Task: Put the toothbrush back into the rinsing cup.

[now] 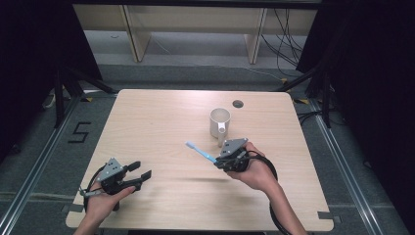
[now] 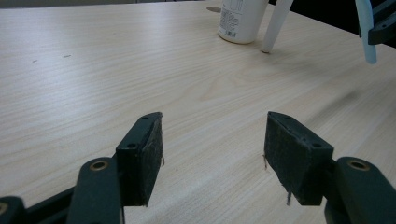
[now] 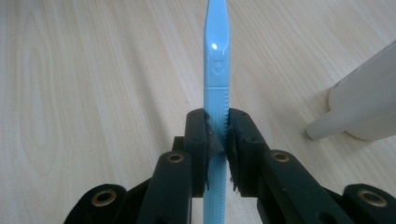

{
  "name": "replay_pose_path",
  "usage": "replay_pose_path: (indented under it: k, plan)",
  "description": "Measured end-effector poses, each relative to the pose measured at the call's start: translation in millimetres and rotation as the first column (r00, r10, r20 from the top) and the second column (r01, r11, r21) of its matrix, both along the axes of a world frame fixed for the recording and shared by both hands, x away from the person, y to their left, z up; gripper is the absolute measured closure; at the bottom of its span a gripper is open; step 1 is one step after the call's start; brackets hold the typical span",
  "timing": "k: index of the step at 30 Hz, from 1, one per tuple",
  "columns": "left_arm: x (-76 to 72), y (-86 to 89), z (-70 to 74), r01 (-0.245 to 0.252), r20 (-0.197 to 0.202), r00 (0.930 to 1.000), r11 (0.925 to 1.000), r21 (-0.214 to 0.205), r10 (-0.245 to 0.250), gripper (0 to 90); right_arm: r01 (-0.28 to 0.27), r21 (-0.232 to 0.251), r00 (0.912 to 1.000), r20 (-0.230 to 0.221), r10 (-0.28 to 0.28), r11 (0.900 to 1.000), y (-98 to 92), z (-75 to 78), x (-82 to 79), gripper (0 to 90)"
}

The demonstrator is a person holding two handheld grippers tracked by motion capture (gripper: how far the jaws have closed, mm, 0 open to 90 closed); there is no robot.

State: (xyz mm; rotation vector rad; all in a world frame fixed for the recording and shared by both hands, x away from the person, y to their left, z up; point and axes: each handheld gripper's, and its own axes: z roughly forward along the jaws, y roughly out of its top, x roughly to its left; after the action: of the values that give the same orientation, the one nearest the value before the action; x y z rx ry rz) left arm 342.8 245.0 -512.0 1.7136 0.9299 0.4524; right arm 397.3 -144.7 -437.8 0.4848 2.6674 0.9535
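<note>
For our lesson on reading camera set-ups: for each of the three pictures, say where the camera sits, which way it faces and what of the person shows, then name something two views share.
High view: above the person's side, looking forward and down on the table; both forearms, left gripper and right gripper show.
Left gripper view: rides the left gripper, looking level across the table past its open jaws.
Right gripper view: rides the right gripper, looking along the clamped blue toothbrush.
Shared: the white cup and the toothbrush.

Both grippers (image 1: 134, 175) (image 1: 219, 160) have black fingers (image 2: 140, 158), brass-coloured screw holes, grey top plates and black cables.
</note>
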Motion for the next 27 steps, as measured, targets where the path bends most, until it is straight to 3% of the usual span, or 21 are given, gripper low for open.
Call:
replay_pose_path:
  k: [5, 6, 11, 14, 21, 22, 25, 26, 27]
  plan:
    - [0.0, 0.2, 0.0, 0.001, 0.000, 1.0000, 1.0000, -0.001, -0.001, 36.7, 0.031, 0.045, 0.9995, -0.006, -0.031, 0.9985, -3.3, -1.8, -3.5, 79.2]
    - [0.2, 0.5, 0.0, 0.000, 0.000, 1.0000, 1.0000, 0.000, 0.000, 36.8, 0.026, 0.090, 0.9996, 0.003, -0.027, 0.9956, -4.5, -3.2, -5.5, 79.3]
    - [0.1, 0.0, -0.1, 0.001, 0.000, 1.0000, 1.0000, 0.002, -0.001, 36.8, 0.024, 0.134, 0.9985, 0.045, -0.030, 0.9906, -7.6, -3.9, -6.2, 79.3]
    - [-0.7, -0.2, 0.3, -0.006, -0.007, 1.0000, 0.9999, 0.013, 0.006, 36.7, 0.040, 0.189, 0.9967, 0.062, -0.052, 0.9811, -11.0, -2.9, -6.4, 79.3]
    - [-1.0, 1.1, 0.7, -0.009, -0.007, 0.9999, 0.9999, 0.011, 0.009, 36.8, 0.073, 0.234, 0.9935, 0.068, -0.092, 0.9694, -14.0, -7.7, -6.9, 79.3]
    - [-1.0, 1.2, 0.6, -0.008, -0.007, 0.9999, 0.9999, 0.013, 0.008, 36.8, 0.087, 0.254, 0.9917, 0.070, -0.108, 0.9632, -14.5, -9.7, -7.5, 79.3]
    - [-0.6, 1.0, 0.3, -0.006, -0.003, 1.0000, 1.0000, 0.006, 0.006, 36.7, 0.082, 0.275, 0.9900, 0.088, -0.110, 0.9581, -15.3, -11.1, -6.9, 79.3]
    - [-1.0, 1.1, 0.7, -0.009, -0.005, 0.9999, 0.9999, 0.010, 0.009, 36.8, 0.099, 0.301, 0.9879, 0.085, -0.130, 0.9486, -15.7, -12.7, -7.6, 79.3]
    - [-1.0, 1.1, 0.7, -0.009, -0.005, 0.9999, 0.9999, 0.010, 0.009, 36.8, 0.099, 0.301, 0.9879, 0.085, -0.130, 0.9486, -15.7, -12.7, -7.6, 79.3]
